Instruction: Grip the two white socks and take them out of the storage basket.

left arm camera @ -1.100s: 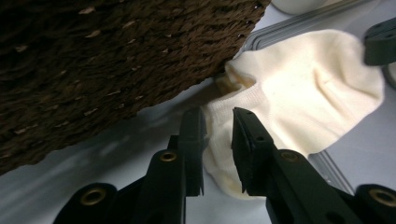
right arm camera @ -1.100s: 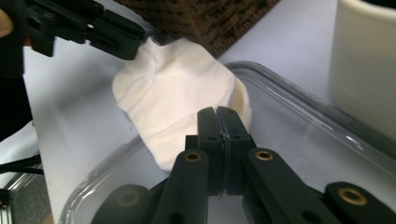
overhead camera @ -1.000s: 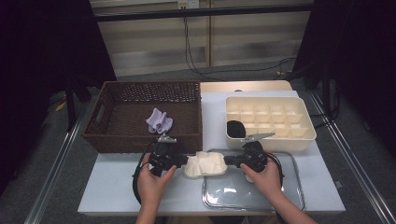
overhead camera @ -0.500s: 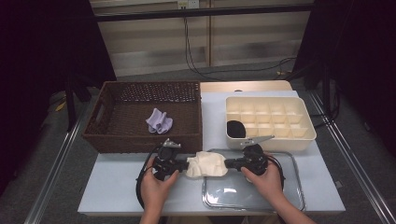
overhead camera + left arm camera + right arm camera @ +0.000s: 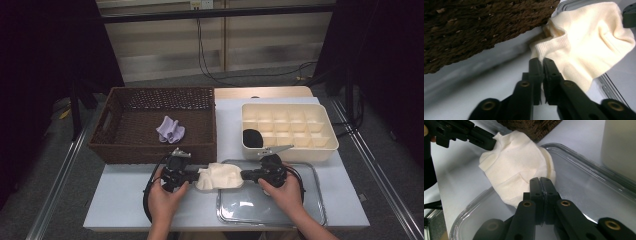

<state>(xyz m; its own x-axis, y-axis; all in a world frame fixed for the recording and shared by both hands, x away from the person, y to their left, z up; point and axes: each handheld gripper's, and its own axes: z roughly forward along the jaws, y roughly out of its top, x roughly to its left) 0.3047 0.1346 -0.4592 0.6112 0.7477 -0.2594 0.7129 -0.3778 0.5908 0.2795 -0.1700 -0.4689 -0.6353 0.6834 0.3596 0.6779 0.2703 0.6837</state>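
High view: I hold 2 grippers at the near edge of the table [image 5: 125,205]. My left gripper [image 5: 196,176] and right gripper [image 5: 243,175] point at each other, level, with the cream sock [image 5: 219,176] stretched between them. The sock lies half on the table, half over the left rim of the clear tray [image 5: 305,212]. Behind it stand the wicker basket [image 5: 115,145], with a lilac sock [image 5: 170,129] inside, and the divided box [image 5: 327,145], with 1 black item [image 5: 252,137] in a near-left cell.

Left gripper view: my left gripper [image 5: 541,62] has its jaws drawn narrow on the sock's ribbed cuff [image 5: 549,48]; they have just been closing, then eased slightly, with the cloth between the tips. The sock [image 5: 586,40] spreads ahead to the right, the basket wall [image 5: 474,27] runs just beside it, and the tray rim [image 5: 609,87] shows under it.

Right gripper view: my right gripper [image 5: 540,181] is clamped fully on the sock's near edge. The sock [image 5: 516,162] bulges ahead over the tray rim [image 5: 471,207]; the left gripper [image 5: 491,143] grips its far corner.
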